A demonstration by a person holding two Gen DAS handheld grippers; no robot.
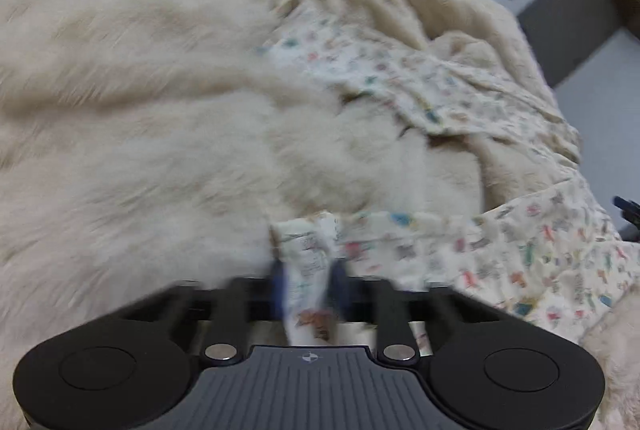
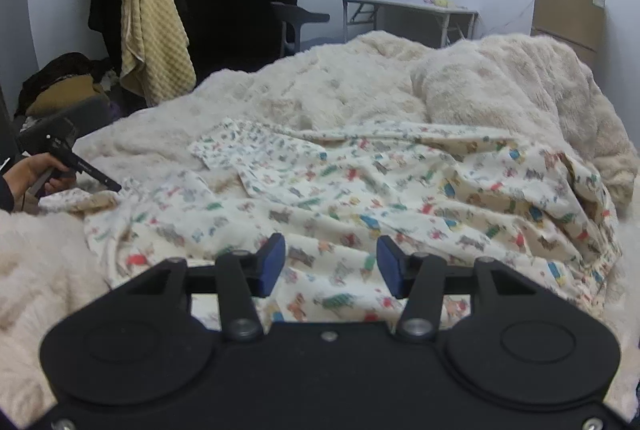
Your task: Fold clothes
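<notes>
our left gripper (image 1: 306, 270) pinches a bunched edge of the printed garment (image 2: 360, 190) on the fuzzy blanket (image 2: 320, 82). our right gripper (image 2: 331, 262) hovers above it, jaws wide, holding nothing.

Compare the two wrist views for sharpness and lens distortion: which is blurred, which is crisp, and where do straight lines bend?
Left wrist view: smeared by motion blur; the fluffy blanket and printed garment lack crisp edges, and the left gripper, shut on cloth, is soft too. Right wrist view: much sharper; the open right gripper and the garment's print read clearly, while fisheye curvature bows the walls near the corners.
</notes>
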